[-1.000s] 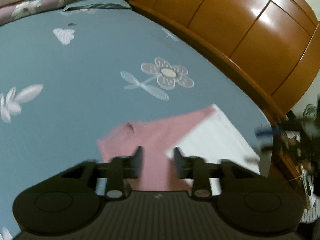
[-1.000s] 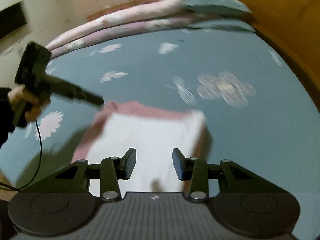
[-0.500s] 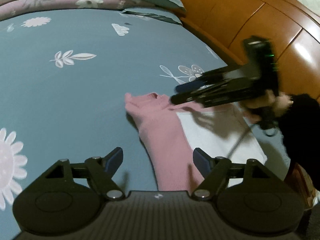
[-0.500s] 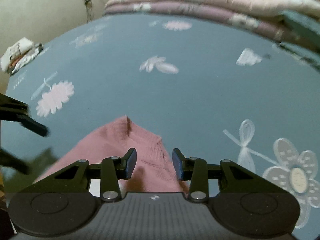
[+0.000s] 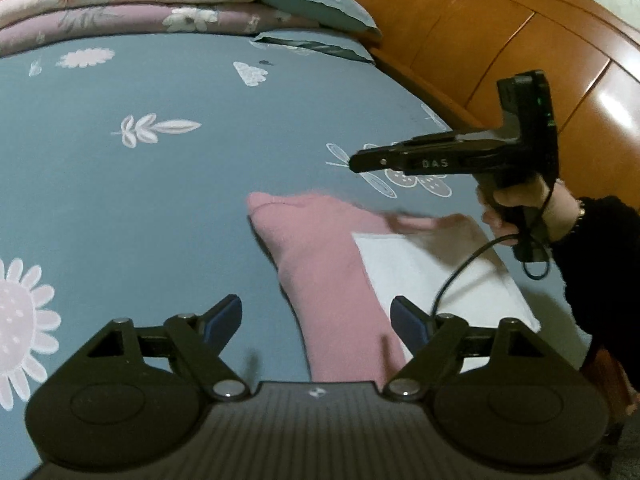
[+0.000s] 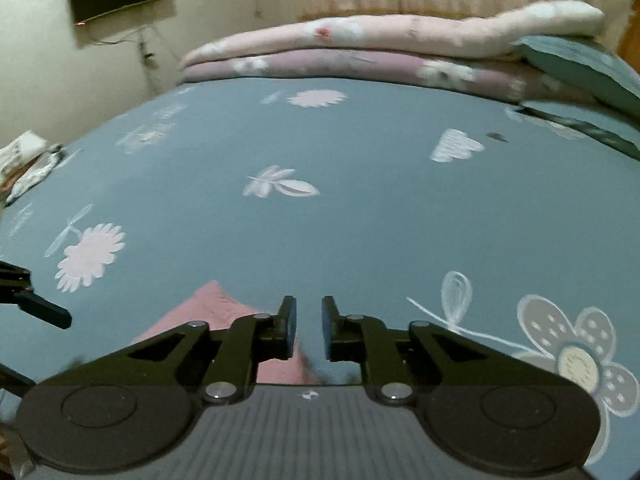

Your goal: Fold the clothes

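Lying folded on the blue floral bedsheet (image 5: 168, 208): a pink garment (image 5: 320, 256) with a white panel (image 5: 432, 280) on top, near the wooden headboard (image 5: 500, 52). Left gripper (image 5: 316, 318) hovers low over its near end, fingers spread wide, nothing held. Right gripper (image 6: 308, 330), in a person's hand (image 5: 516, 204) with a black sleeve (image 5: 600, 264), hangs above the garment's far edge. Its fingers stand close with a narrow gap, empty; pink cloth shows just below its left finger. Folded quilts (image 6: 380, 52) and pillows (image 5: 320, 12) stacked at the bed's far side.
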Action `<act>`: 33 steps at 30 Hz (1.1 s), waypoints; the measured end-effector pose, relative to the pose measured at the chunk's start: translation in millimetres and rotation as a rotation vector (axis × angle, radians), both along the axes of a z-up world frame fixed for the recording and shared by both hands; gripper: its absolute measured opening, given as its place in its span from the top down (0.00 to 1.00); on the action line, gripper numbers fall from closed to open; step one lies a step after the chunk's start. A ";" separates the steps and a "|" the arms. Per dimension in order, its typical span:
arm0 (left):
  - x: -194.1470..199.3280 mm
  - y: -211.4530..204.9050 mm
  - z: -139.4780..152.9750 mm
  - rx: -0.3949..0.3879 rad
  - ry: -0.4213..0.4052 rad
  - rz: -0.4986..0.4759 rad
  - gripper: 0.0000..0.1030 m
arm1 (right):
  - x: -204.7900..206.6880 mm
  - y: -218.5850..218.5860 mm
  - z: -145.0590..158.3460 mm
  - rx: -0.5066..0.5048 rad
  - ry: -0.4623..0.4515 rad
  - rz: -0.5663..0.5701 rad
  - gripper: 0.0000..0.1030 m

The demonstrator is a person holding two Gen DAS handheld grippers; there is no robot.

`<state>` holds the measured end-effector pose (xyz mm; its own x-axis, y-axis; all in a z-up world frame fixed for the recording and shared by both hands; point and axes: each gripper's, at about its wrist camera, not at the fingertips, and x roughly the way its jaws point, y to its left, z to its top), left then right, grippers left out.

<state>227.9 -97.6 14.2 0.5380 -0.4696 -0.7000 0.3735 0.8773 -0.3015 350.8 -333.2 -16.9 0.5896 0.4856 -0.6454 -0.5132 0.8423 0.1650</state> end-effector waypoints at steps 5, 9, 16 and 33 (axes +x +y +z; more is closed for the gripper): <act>6.3 -8.6 5.0 -0.019 -0.019 -0.033 0.21 | -29.6 -25.6 23.8 0.072 -0.009 -0.063 0.73; 13.8 -21.7 4.4 -0.053 -0.018 -0.102 0.21 | -81.3 -43.7 36.2 0.134 0.020 -0.089 0.63; 27.6 -54.1 -8.6 -0.110 0.031 -0.259 0.21 | -158.0 -46.5 -0.9 0.141 0.149 -0.137 0.58; 27.0 -68.9 -4.4 -0.051 0.073 -0.292 0.20 | -199.1 -38.9 -11.3 0.216 0.087 -0.421 0.48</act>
<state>254.9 -166.5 9.7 0.3242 -0.6323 -0.7036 0.5836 0.7190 -0.3773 151.6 -372.2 -28.2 0.7121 0.3448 -0.6116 -0.1118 0.9157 0.3860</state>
